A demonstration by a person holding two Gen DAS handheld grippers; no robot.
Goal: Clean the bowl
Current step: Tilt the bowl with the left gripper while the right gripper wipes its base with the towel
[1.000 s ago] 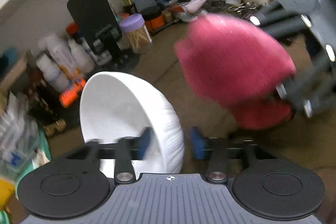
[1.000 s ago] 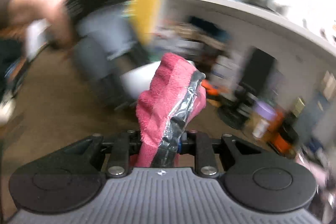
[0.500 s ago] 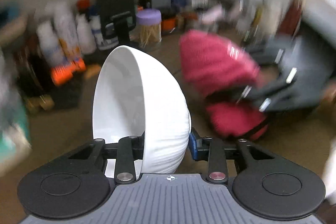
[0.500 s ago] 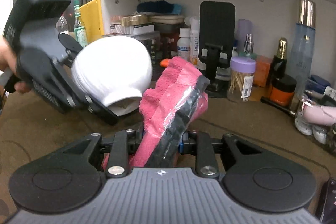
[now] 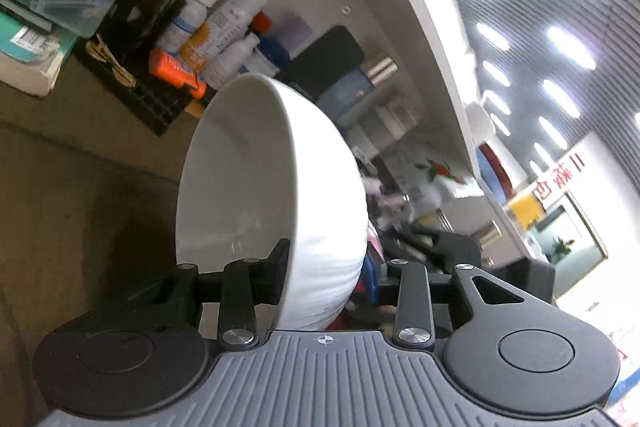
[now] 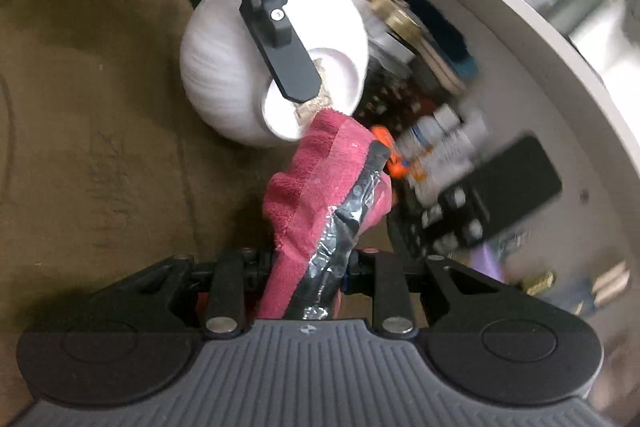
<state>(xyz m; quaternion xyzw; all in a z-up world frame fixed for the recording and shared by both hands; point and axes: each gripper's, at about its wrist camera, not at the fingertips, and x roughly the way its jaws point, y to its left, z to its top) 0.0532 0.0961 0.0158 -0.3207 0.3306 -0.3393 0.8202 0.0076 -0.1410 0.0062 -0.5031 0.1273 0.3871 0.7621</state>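
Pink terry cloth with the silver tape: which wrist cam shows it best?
Right wrist view. The pink terry cloth with silver tape fills the centre, clamped in the right gripper, its tip by the foot of the white ceramic bowl. In the left wrist view the bowl, gripped by the left gripper, hides it almost entirely.

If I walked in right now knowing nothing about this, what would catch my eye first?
Most likely the white bowl, tipped on its side and pinched by its wall in the left gripper above the brown tabletop. Next, the pink cloth clamped in the right gripper, its tip right at the bowl's foot. Behind them, a shelf nook crowded with bottles.
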